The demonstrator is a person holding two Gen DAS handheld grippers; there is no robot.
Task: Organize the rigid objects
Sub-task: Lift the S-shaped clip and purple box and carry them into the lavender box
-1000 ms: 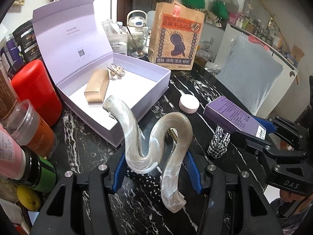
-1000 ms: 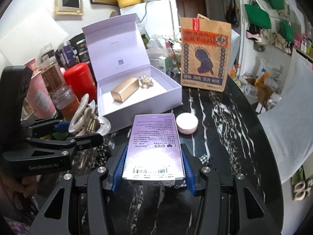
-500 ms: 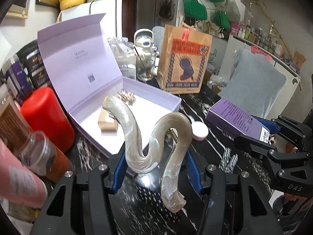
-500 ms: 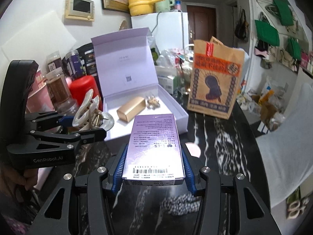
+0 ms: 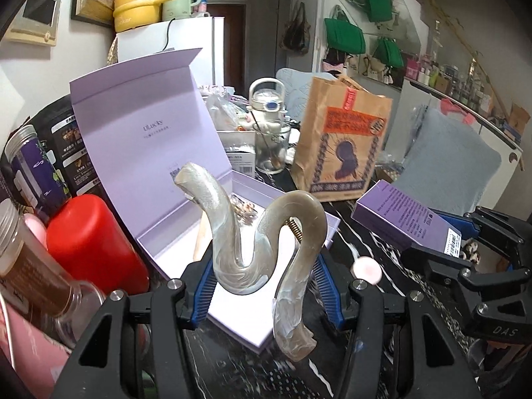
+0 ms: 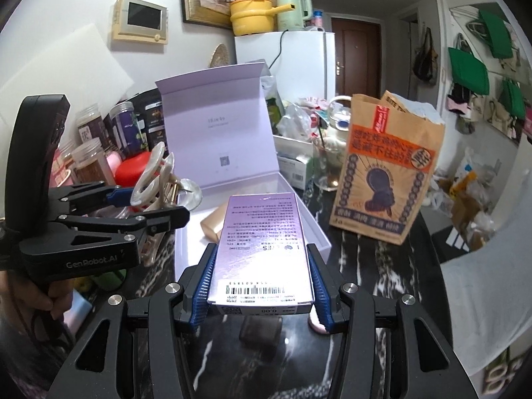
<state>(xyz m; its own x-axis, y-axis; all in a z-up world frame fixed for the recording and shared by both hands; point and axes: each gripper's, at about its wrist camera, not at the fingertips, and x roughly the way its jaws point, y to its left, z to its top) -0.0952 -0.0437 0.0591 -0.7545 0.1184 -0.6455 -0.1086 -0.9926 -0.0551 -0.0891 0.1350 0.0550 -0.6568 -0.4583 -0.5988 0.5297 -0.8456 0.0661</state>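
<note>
My left gripper [image 5: 266, 282] is shut on a pearly wavy hair claw clip [image 5: 262, 249] and holds it above the near edge of the open lilac gift box [image 5: 173, 242]. My right gripper [image 6: 261, 286] is shut on a purple carton [image 6: 262, 246], held just before the same lilac gift box [image 6: 319, 229]. The box's lid stands upright; a gold bar [image 6: 211, 224] and a small sparkly ornament [image 5: 244, 207] lie inside. The right gripper and carton also show in the left wrist view [image 5: 404, 221], the left gripper and clip in the right wrist view [image 6: 156, 179].
A red canister [image 5: 89, 242] and several jars [image 5: 30, 173] crowd the left. A brown paper bag [image 5: 342, 153], a glass cup [image 5: 269, 149] and a kettle stand behind the box. A pink round lid [image 5: 365, 267] lies on the black marble table [image 6: 372, 266].
Both grippers have risen and moved forward toward the lilac box, each keeping its object. The checked cloth piece on the table has dropped out of view.
</note>
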